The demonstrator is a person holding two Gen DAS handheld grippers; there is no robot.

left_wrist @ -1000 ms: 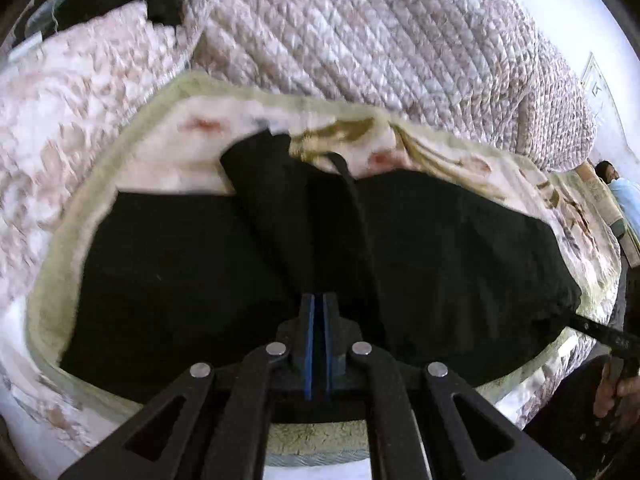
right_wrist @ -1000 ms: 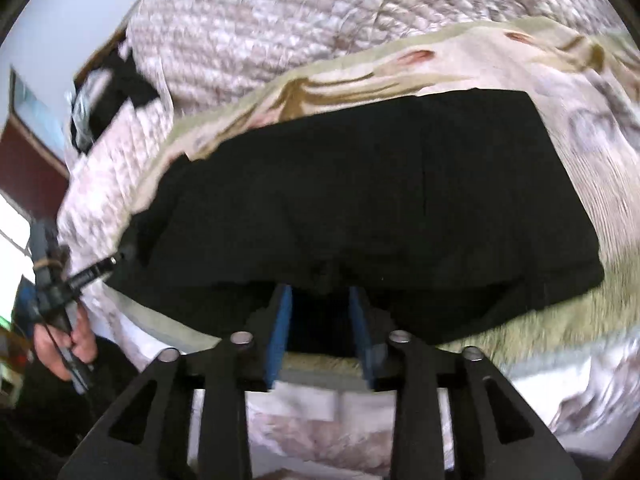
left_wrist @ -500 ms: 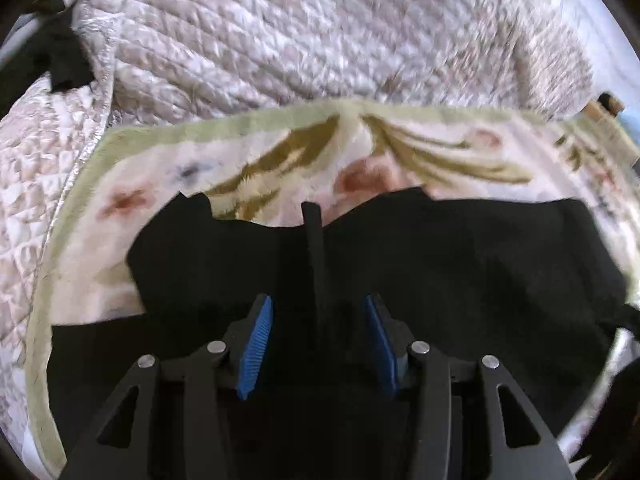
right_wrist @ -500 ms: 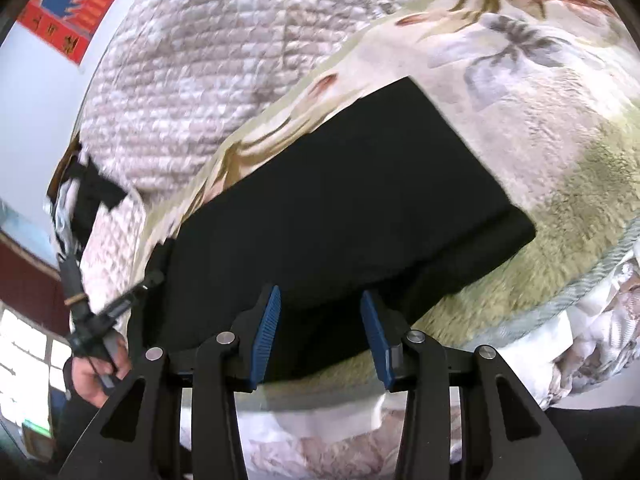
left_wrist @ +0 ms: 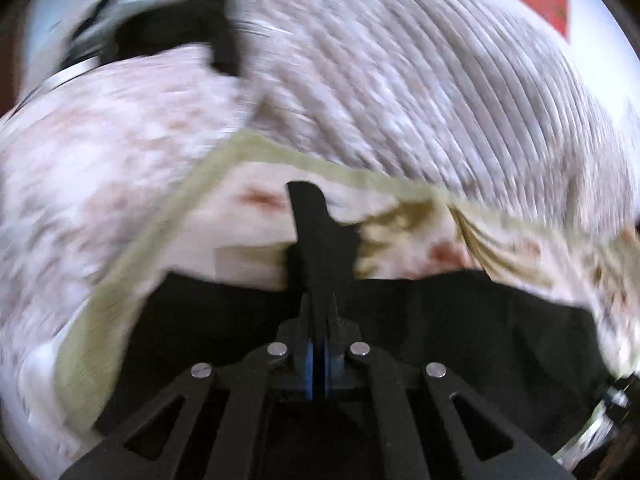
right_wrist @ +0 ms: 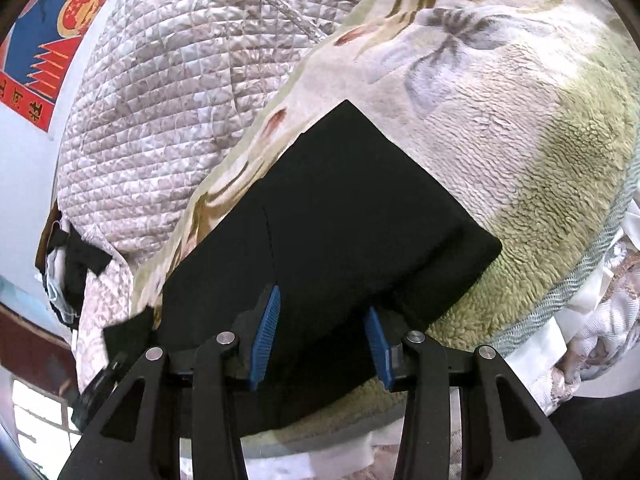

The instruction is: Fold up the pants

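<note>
The black pants (right_wrist: 340, 216) lie folded in a flat rectangle on a floral fleece blanket (right_wrist: 520, 100). My right gripper (right_wrist: 320, 334) is open, its blue pads on either side of the near edge of the pants. In the blurred left wrist view my left gripper (left_wrist: 318, 344) is shut on a raised fold of the black pants (left_wrist: 320, 232), which stands up above the jaws. The rest of the pants (left_wrist: 460, 320) spreads to the right. The left gripper also shows at the left of the right wrist view (right_wrist: 120, 344), holding a corner of black cloth.
A quilted pale bedspread (right_wrist: 160, 100) covers the bed behind the blanket. A dark garment (right_wrist: 76, 264) lies on the bed's far left. A red and blue poster (right_wrist: 44, 40) hangs on the wall. The bed's front edge runs under my right gripper.
My left gripper was open half a second ago; it has shut on a fold of the pants and lifted it. The right gripper stays open and has come closer to the pants.
</note>
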